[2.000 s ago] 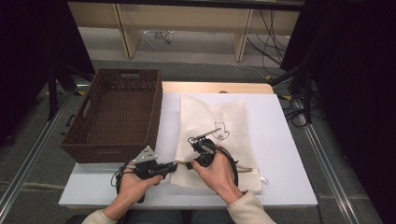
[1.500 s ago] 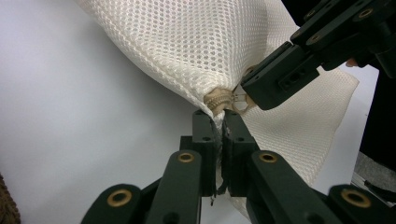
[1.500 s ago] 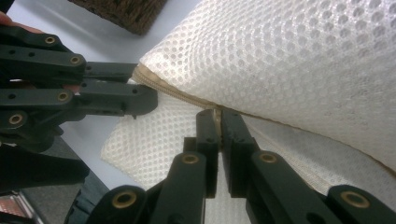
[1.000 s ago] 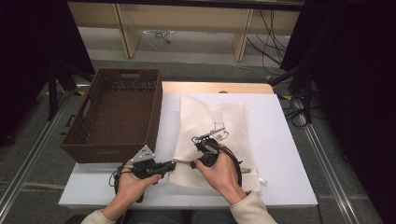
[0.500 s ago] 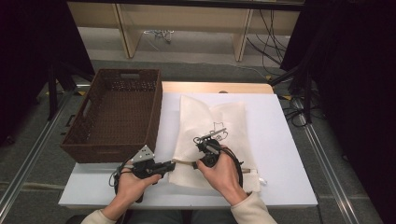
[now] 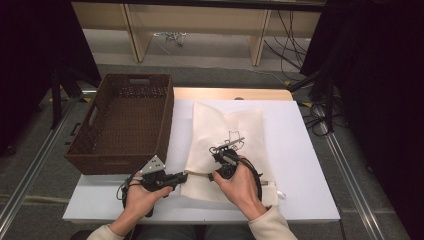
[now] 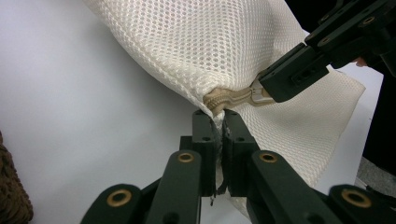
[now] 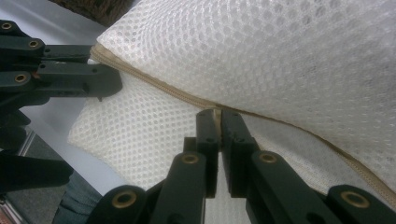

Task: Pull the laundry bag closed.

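- The mesh bag [image 6: 226, 145] lies flat on the white table [image 6: 305, 165], just right of the wicker basket [image 6: 122, 120].
- The left gripper [image 7: 215, 122] is clenched on the bag's corner fabric, just below the zipper end [image 7: 219, 98]; the pinched cloth is hidden between the jaws.
- The right gripper [image 8: 217, 115] is clamped on the zipper pull [image 7: 254, 94], which its jaws mostly cover.
- From above, hands hide the bag's near edge.

The high view looks forward and down from above the person's side, taking in the whole white surface [image 6: 300, 150]. Each gripper view rides low and very close, looking along its own black fingers [image 7: 205, 135] at the mesh bag [image 8: 261, 51]. All three share the bag's zipper edge.
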The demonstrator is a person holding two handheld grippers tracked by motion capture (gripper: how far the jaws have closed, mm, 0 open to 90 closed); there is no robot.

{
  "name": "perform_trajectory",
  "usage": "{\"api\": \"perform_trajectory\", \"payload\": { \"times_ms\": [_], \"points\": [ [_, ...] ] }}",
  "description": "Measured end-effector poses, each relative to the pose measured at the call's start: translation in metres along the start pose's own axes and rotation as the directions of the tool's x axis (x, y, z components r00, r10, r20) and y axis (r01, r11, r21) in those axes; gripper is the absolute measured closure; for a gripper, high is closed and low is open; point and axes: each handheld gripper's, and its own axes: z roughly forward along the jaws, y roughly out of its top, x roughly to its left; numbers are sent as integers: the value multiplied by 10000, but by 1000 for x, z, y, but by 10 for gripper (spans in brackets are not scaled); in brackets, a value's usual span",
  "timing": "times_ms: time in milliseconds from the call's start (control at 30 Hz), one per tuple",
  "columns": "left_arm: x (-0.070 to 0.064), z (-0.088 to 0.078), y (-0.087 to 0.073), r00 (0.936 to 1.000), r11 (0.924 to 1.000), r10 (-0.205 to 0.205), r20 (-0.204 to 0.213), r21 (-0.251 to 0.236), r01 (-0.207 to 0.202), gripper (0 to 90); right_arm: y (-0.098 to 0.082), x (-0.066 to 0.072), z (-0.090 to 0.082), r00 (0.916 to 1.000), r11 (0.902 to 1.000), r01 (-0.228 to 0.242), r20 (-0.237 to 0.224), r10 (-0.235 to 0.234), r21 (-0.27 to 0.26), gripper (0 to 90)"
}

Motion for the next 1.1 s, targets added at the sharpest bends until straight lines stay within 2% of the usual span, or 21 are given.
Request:
{"api": "perform_trajectory", "payload": {
  "times_ms": [67, 133, 167, 200, 233, 267, 367, 400, 567, 700, 733, 767, 800, 867, 933, 967, 1000, 1100],
  "points": [
    [0, 0, 0, 10000, 10000, 58, -23, -2, -58, 850, 0, 1, 0, 10000, 10000, -48, 12, 48, 20, 877],
    [0, 0, 0, 10000, 10000, -8, -66, -21, 8, 850, 0, 0, -1, 9996, 9998, -131, 245, 127, 152, 877],
    [1, -1, 0, 10000, 10000, 31, -83, 13, -31, 850, 0, -4, 0, 9995, 9996, 231, 193, -234, 152, 877],
    [0, 0, 0, 10000, 10000, -6, -67, -61, 5, 850, -1, -1, 0, 9991, 9993, -347, 243, 342, 170, 877],
    [0, 0, 0, 10000, 10000, 3, -35, -57, -3, 850, -2, 1, -1, 9982, 9984, -535, 291, 530, 164, 877],
    [0, -1, 0, 10000, 10000, 32, -22, -68, -32, 850, -2, 0, -1, 9990, 9992, -373, 245, 369, 156, 877],
    [0, -1, 0, 10000, 10000, 50, -44, -8, -50, 850, -2, -1, -3, 9989, 9993, -355, 310, 351, 128, 877],
    [0, -1, 0, 10000, 10000, -13, -26, -60, 13, 850, -2, -1, -3, 9992, 9993, -348, 193, 346, 108, 877],
    [0, -1, 0, 10000, 10000, -27, -25, -63, 26, 850, -2, 0, -3, 9981, 9982, -562, 243, 558, 188, 877],
    [1, -1, 0, 10000, 10000, 28, -50, -2, -28, 850, -2, -3, -3, 9988, 9990, -431, 217, 428, 147, 877],
    [1, -1, 0, 10000, 10000, 33, -45, -8, -33, 850, -2, -2, -3, 9982, 9982, -569, 180, 566, 205, 877],
    [1, -1, 0, 10000, 10000, 47, -55, -12, -47, 850, -2, -4, -3, 9994, 9994, -315, 172, 312, 146, 877],
    [1, -2, 1, 9999, 10000, 82, -68, -10, -82, 850, -2, -4, -3, 9987, 9990, -411, 321, 404, 195, 877],
    [0, -2, 0, 9998, 9999, -147, -110, -73, 146, 850, -3, -5, -3, 9979, 9983, -563, 317, 558, 171, 877],
    [1, -2, 0, 10000, 10000, 8, -81, -47, -8, 850, -3, -7, -5, 9979, 9982, -577, 311, 571, 182, 877],
    [1, -2, 0, 9999, 10000, 0, -128, -8, 0, 850, -3, -7, -5, 9980, 9984, -538, 339, 532, 178, 877],
    [0, -2, 0, 9997, 9999, -125, -196, -63, 123, 850, -3, -8, -5, 9992, 9996, -260, 296, 257, 96, 877],
    [1, -2, 0, 9999, 10000, -78, -101, -28, 78, 850, -3, -4, -6, 9972, 9974, -691, 315, 684, 218, 877]
  ]
}}
